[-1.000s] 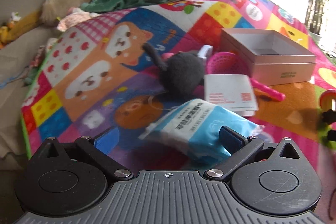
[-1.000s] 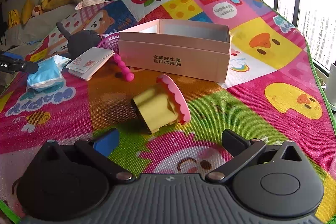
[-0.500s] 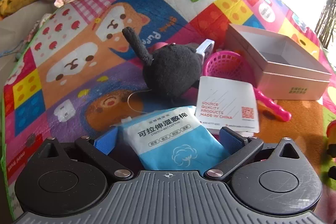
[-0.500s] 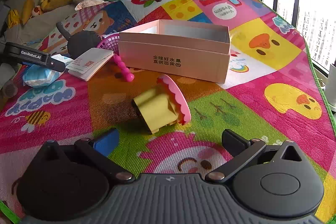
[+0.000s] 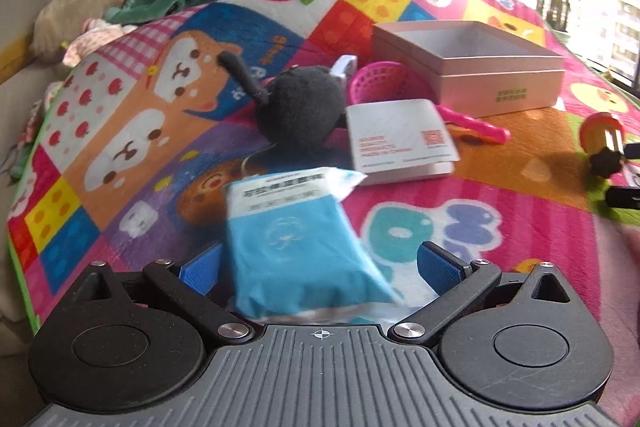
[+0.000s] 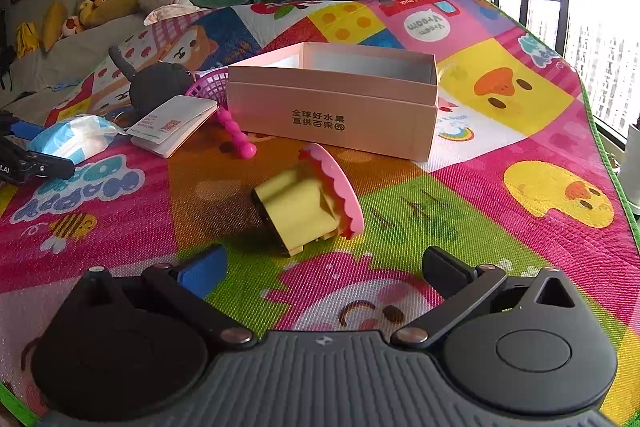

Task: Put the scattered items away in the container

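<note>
Low over play mat (image 6: 500, 187), left gripper (image 5: 320, 263) spread wide around blue cotton-pad packet (image 5: 296, 247), not pinching. Right gripper (image 6: 324, 263) spread, empty, facing yellow-pink toy (image 6: 304, 211); pink box (image 6: 336, 107) behind.

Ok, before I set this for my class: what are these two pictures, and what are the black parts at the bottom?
No robot: the black parts are two-finger hand-held grippers, one in each of a person's hands, each carrying a forward-looking camera. One picture is from the left hand-held gripper, open around a blue packet, not yet squeezing it. The other is from the right hand-held gripper, open, facing a yellow-and-pink toy. On the play mat lie a black plush, white booklet, pink basket and the open cardboard box.
</note>
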A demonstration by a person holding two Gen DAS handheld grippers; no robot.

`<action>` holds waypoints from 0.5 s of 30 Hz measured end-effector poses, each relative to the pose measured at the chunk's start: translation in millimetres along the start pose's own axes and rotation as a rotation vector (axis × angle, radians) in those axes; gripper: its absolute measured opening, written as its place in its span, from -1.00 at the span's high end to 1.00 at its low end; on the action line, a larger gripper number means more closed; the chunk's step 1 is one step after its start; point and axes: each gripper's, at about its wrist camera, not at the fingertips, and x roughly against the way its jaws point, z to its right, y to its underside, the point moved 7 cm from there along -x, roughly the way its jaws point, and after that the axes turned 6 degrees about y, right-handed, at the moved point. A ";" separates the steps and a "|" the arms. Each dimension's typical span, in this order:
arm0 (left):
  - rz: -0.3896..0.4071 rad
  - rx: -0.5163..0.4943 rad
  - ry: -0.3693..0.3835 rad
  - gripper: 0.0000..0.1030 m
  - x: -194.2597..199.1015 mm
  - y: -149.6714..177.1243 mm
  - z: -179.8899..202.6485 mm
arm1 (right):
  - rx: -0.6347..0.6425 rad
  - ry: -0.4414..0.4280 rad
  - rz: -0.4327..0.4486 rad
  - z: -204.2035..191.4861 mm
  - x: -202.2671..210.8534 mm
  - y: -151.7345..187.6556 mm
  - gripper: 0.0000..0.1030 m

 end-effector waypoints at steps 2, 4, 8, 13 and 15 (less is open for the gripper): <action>0.005 -0.028 -0.010 -1.00 -3.8 -5.1 6.8 | 0.000 0.000 0.000 0.0 0.0 0.1 -1.00; 0.011 0.037 -0.051 -1.00 -9.9 -12.4 -3.2 | 0.000 0.000 0.001 0.0 0.1 0.0 -1.00; 0.028 0.237 -0.048 -1.00 -21.1 -22.2 -31.6 | -0.001 0.001 0.002 0.4 0.1 -0.1 -1.00; -0.004 0.286 -0.028 -0.31 -30.9 -16.4 -36.4 | 0.020 0.010 -0.008 -1.4 0.7 -1.8 -1.00; 0.002 0.289 -0.032 -0.31 -28.4 -13.3 -36.7 | 0.057 -0.005 -0.008 -5.4 4.1 -5.1 -1.00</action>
